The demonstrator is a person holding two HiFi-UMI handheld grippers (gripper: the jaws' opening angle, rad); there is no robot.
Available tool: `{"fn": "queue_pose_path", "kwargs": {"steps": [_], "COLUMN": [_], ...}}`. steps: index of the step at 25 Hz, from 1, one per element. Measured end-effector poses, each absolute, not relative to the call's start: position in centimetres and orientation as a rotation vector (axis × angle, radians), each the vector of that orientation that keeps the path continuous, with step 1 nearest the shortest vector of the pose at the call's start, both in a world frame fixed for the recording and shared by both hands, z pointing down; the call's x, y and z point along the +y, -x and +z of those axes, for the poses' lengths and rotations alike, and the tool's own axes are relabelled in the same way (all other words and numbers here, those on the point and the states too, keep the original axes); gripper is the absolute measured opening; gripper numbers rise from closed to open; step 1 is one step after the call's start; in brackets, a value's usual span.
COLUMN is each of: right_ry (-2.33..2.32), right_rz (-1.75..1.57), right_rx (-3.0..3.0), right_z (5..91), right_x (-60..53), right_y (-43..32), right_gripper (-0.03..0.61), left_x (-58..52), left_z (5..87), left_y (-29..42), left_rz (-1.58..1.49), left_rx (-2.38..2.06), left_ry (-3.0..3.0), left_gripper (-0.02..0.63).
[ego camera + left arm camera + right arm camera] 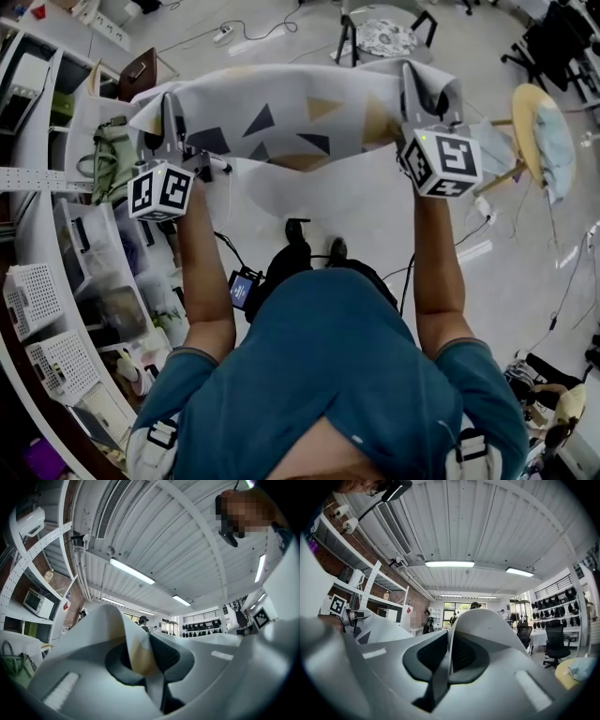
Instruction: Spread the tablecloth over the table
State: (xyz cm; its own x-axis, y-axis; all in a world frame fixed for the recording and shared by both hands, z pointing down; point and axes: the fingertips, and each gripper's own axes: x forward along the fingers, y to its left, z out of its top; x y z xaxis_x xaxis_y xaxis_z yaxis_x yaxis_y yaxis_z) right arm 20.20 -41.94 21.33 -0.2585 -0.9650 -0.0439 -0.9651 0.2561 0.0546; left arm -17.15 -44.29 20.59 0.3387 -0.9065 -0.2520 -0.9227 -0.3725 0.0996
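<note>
Stretched across the upper frame, the tablecloth [281, 122] is clamped by left gripper [174, 120] and right gripper [418, 92]; lowering over the table is judged next.

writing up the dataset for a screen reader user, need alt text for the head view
Seen from above, a person in a teal shirt holds a white tablecloth printed with triangles stretched between the left gripper and the right gripper, each shut on the cloth. White shelves stand at the left, a round stool at the right.

Head view steeply down; gripper views outward, close; all share tablecloth [281, 122]
</note>
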Motion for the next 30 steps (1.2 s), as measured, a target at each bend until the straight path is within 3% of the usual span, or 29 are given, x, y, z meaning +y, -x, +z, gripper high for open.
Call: {"fn": "queue_pose_path", "kwargs": {"steps": [20,30], "right_ry": [1.91,1.972], "right_rz": [0.376,0.104], "right_rx": [2.359,2.381], "right_z": [16.3,25.3], "right_x": [-57.7,-55.5], "right_y": [-20.3,-20.6], "right_gripper": [0.015,0.015], "left_x": [-62.1,-61.1], "left_z": [17.0,25.3], "left_y": [17.0,17.2], "left_rz": [0.555,0.462], "left_rx": [1.618,1.719], "left_ry": [2.543,2.672], "left_gripper": [0.023,0.02]}}
